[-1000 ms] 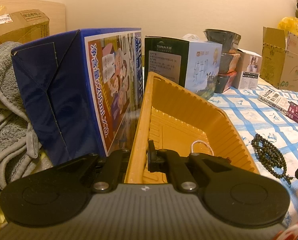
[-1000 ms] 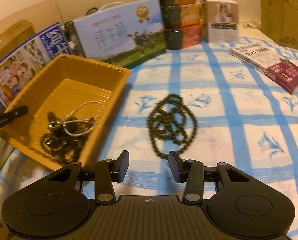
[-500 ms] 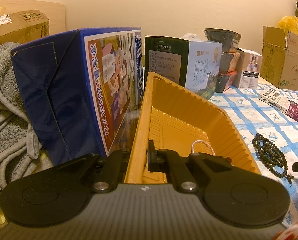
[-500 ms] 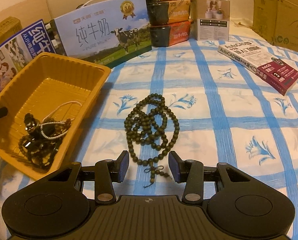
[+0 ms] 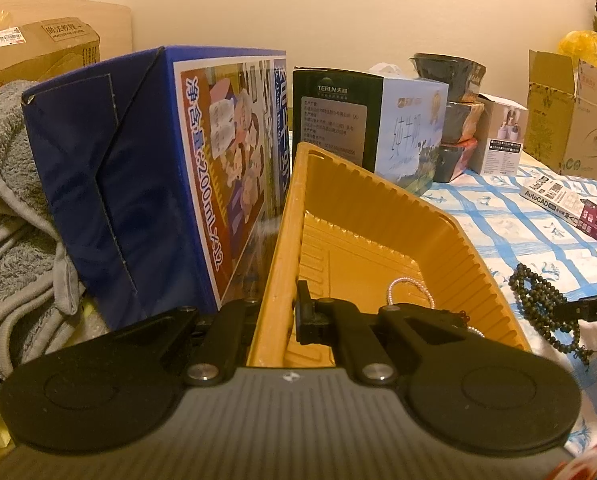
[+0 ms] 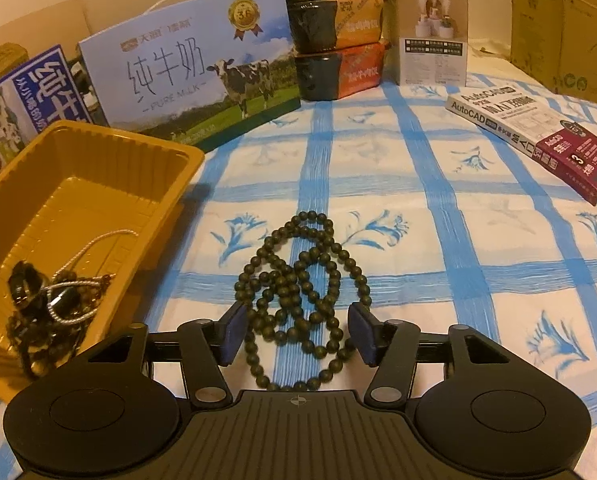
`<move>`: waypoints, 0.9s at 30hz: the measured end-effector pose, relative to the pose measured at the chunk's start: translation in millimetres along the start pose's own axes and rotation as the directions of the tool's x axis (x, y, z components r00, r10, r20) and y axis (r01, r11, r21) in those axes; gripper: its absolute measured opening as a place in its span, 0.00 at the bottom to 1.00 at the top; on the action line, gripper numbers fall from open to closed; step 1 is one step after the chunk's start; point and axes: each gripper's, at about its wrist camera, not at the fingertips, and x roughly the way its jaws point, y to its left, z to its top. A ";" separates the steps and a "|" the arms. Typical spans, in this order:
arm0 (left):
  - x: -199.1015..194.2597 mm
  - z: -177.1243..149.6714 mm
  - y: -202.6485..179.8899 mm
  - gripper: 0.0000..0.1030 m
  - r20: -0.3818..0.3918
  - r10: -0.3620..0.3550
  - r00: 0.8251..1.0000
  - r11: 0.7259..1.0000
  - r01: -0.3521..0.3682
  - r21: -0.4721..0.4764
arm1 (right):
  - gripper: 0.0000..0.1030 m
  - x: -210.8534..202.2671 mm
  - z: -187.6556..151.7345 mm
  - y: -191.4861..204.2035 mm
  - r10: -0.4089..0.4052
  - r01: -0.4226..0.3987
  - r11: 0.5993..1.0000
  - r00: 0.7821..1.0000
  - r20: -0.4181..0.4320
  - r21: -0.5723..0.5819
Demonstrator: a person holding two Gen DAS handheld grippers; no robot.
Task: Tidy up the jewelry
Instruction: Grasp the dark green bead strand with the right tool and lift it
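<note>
Beaded necklace (image 6: 298,288) between spread right fingers (image 6: 234,330), left fingers (image 5: 304,316) pinching ribbed plastic tray (image 5: 382,216)

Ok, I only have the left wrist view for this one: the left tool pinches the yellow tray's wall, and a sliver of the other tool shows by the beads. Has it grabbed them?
Observer: No. The right tool is open, one finger on either side of the bead necklace.
Reviewer: Are the beads lifted?
Observer: No, they lie in a loose heap on the checked cloth.
Reviewer: Anything in the tray already?
Observer: Yes, the yellow tray holds a dark tangle of jewelry at the end nearest the right camera.
</note>
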 end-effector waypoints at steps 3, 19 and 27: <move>1.4 -0.1 0.6 0.05 -0.003 0.001 1.000 1.000 -0.001 -0.002 | 0.54 8.4 -2.0 0.3 -0.007 0.007 1.000 1.000 0.002 -0.003; 2.0 -0.1 0.6 0.05 -0.002 -0.001 1.000 1.000 0.001 -0.007 | 0.14 -31.0 -46.3 -0.1 0.044 -0.053 0.992 0.996 -0.076 -0.112; 0.5 0.2 -1.1 0.05 0.000 0.000 1.000 1.000 0.000 -0.005 | 0.62 -66.5 -54.6 -11.4 0.055 -0.062 0.995 0.995 -0.080 -0.076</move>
